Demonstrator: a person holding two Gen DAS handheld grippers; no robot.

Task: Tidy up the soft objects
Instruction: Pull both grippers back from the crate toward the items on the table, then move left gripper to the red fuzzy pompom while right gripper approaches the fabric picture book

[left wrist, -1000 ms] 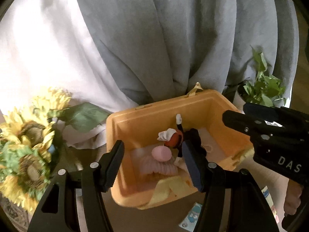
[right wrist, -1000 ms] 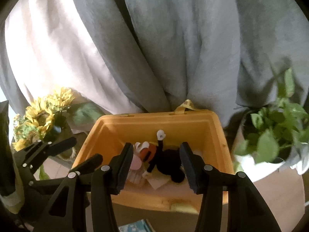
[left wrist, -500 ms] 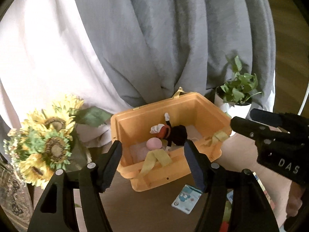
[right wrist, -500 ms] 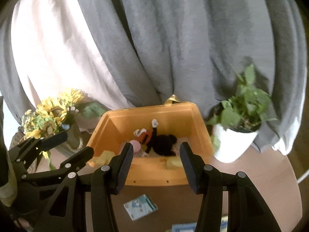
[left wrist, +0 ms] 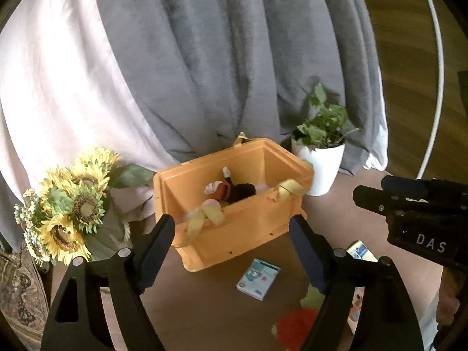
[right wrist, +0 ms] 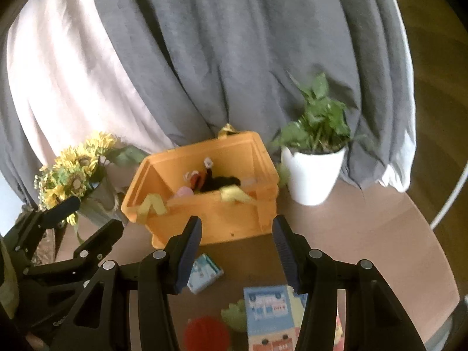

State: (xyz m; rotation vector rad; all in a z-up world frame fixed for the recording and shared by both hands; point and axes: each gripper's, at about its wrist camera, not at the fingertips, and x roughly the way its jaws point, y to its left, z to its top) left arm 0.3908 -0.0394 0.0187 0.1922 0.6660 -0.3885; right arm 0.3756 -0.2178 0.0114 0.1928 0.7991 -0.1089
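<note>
Bin of orange plastic sits ahead of both claws, with a black-and-red plush toy and a pink one already inside. Left gripper is opening and empty; right gripper stands half open, also empty. Nearest loose soft thing, a red plush beside a green one, lies below and just left of the right claw, crosswise, nearer that hand.

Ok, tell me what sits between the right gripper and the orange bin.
Only a small blue-and-white packet lies on the table between the right gripper and the orange bin, low by the left finger. The gripper holds nothing, and the space above the packet looks free.
</note>
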